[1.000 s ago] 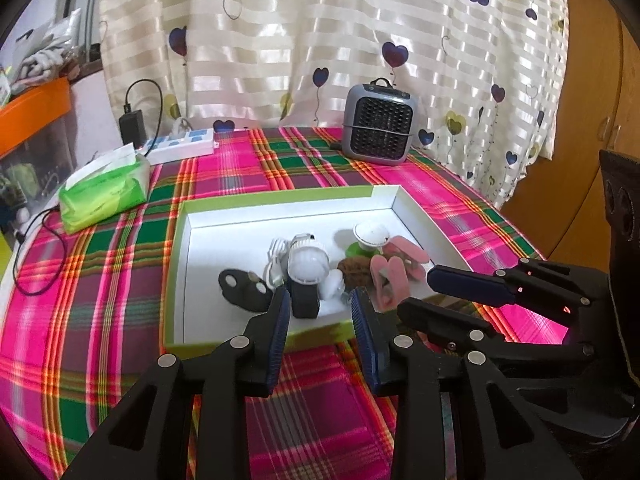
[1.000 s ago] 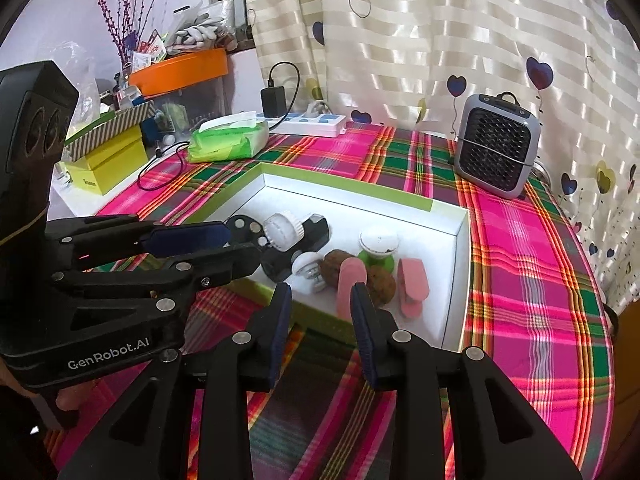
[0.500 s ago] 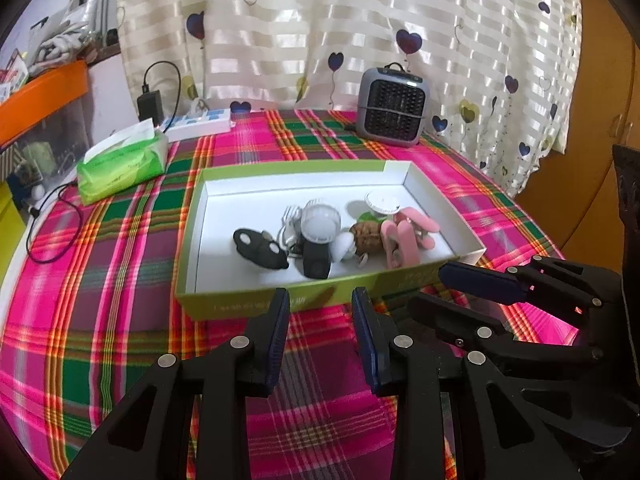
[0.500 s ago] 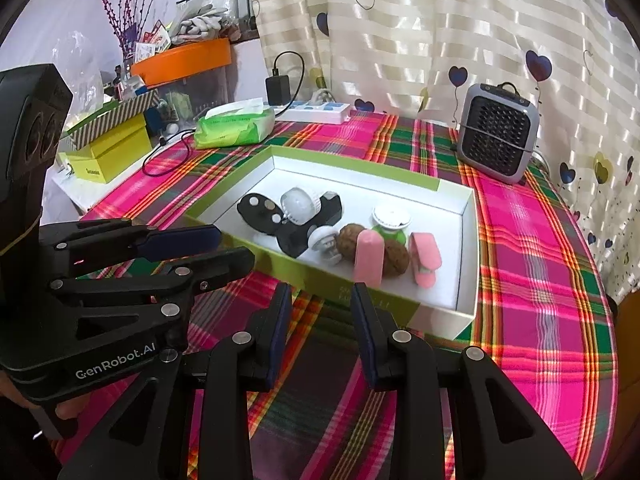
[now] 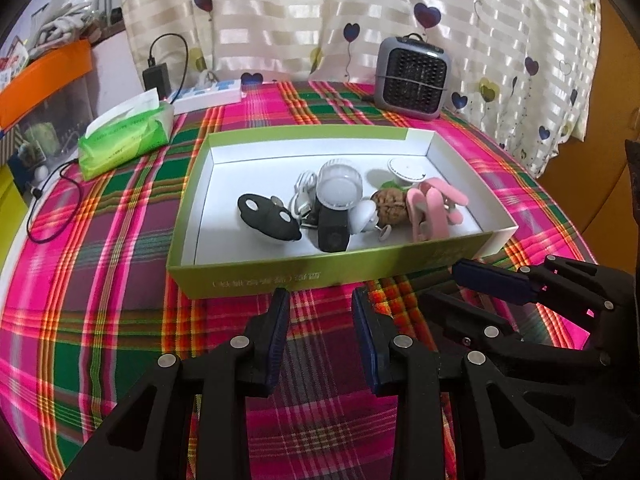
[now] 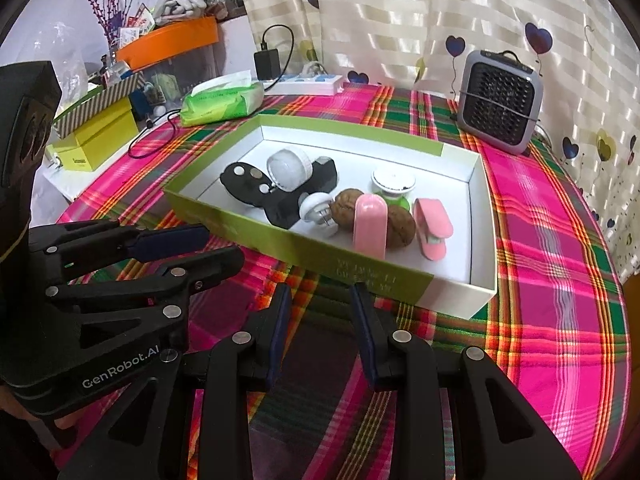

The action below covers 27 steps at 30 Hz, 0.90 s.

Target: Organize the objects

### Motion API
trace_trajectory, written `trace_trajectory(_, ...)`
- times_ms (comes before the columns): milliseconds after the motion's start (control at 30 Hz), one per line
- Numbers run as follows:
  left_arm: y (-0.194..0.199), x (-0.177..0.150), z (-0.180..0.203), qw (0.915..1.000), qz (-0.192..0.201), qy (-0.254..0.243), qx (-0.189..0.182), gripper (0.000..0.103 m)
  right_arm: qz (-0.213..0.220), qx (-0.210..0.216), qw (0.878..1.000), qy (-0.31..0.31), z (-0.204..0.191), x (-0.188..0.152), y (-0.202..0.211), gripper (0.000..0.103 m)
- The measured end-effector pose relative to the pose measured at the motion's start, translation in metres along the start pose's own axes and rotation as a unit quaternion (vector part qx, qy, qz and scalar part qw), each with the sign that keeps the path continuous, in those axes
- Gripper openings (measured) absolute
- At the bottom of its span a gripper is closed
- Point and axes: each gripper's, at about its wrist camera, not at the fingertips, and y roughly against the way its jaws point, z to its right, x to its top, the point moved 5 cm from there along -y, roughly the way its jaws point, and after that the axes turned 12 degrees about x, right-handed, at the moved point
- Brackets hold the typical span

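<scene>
2 walnuts (image 6: pixel 394 220) (half hidden) behind pink clip (image 6: pixel 370 224).

Pretty bright indoor light, curtain (image 5: pixel 360 20) glows from behind, box (image 5: pixel 320 276) interior glares white; fisheye bends edges, corners go black.

A round table under a pink-and-green plaid cloth (image 5: pixel 120 248) carries a shallow green-walled cardboard box (image 5: pixel 320 276), a green tissue pack (image 5: pixel 124 136), a white power strip (image 5: pixel 208 94) and a small grey heater (image 5: pixel 414 72).

One box (image 5: pixel 256 280), two walnuts (image 6: pixel 347 207), two pink clips (image 6: pixel 433 229), one heater (image 6: pixel 500 102).
</scene>
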Motion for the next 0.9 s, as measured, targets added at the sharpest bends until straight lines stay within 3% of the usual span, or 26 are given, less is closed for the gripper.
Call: trace_trajectory(900, -0.011, 0.0, 0.002, 0.9996, -0.011, -0.006, 0.025, 0.03, -0.024, -0.023, 0.999, -0.014, 0.008, 0.001, -0.01, 0.032)
